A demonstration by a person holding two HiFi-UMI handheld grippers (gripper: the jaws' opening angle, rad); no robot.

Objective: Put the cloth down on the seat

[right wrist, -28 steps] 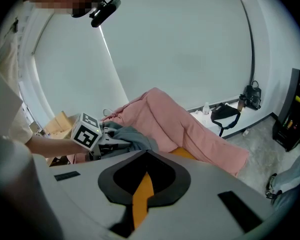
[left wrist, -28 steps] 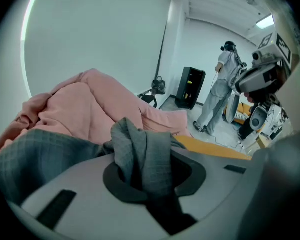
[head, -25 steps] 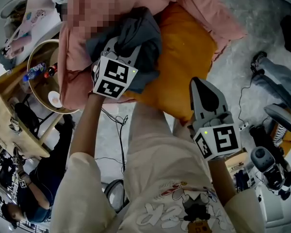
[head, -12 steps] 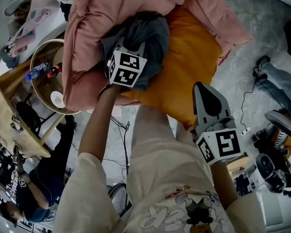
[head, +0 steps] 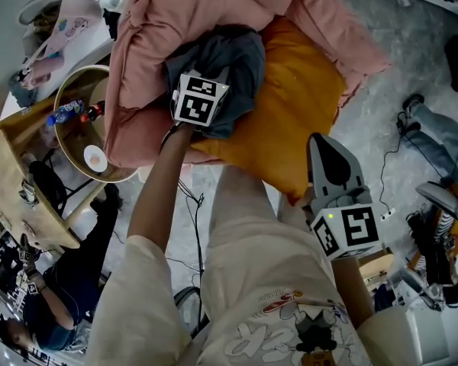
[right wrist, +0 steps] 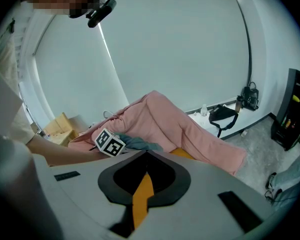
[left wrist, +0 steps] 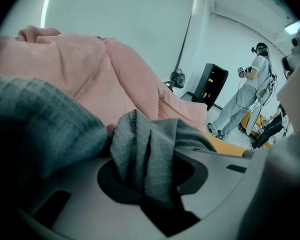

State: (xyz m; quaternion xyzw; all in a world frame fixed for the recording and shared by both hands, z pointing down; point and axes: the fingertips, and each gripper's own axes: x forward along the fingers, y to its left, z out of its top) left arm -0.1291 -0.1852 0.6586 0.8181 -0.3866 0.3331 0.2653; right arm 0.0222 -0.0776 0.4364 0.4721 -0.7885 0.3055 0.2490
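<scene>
**A:** Release time, by the look of it! The left gripper (left wrist: 151, 176) is down on the seat and its jaws are opening, with a fold of the rumpled grey woven cloth (head: 230, 52) bunched between them.

**B:** And where does the cloth lie?

**A:** In a heap at the back of the seat. It's partly on the orange seat cushion (head: 299, 105) and partly up against the pink padded cover (head: 191, 6) draped behind and beside it. So it looks to be as good as delivered.

**B:** What about the other side?

**A:** The right gripper (head: 327, 149) hangs low by the person's leg, well apart from the cloth. Its jaws are all but together, with nothing in them, only a sliver of orange showing through the slit.

**B:** So what could spoil it?

**A:** The snag, I'd say. That fold sits deep in the jaws, and if the gripper lifts away before they've spread enough, the weave may catch on a pad. That would drag the whole heap back up.

**B:** Anything else?

**A:** The pink cover is soft and sloped, so a tug sideways might roll the cloth forward over the cushion's front edge towards the floor.
</scene>
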